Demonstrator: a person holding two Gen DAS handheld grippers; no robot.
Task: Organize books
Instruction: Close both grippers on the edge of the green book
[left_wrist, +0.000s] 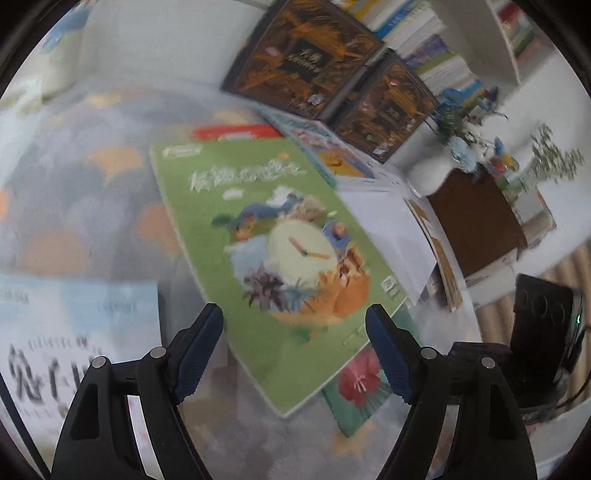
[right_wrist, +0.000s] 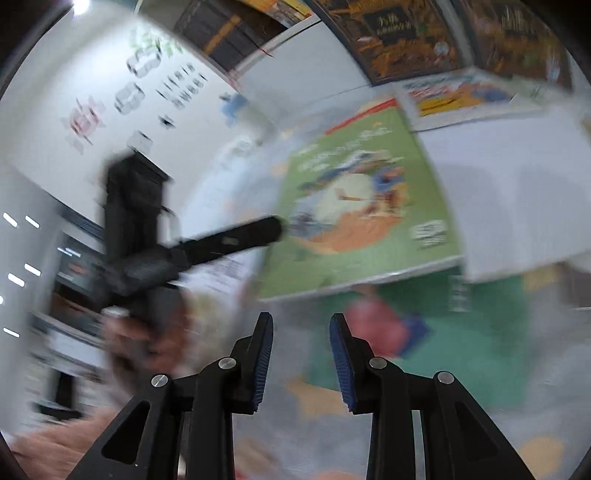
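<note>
Fingertips of the left gripper (left_wrist: 295, 332) stand wide apart, grasping nothing; just ahead of them lies the green book (left_wrist: 273, 254) (clock picture on its cover), overlapping a teal book (left_wrist: 354, 391) near the right finger. Right wrist view, blurred: the right gripper (right_wrist: 301, 343) is narrowly parted and empty, the green book (right_wrist: 362, 206) ahead, the teal book (right_wrist: 443, 332) beside its right finger.

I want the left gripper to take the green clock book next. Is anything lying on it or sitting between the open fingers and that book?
Nothing visible does. The green clock book lies on top, its cover bare, overlapping the teal flower book. The left gripper is open over its near corner, with nothing between the pads.
</note>
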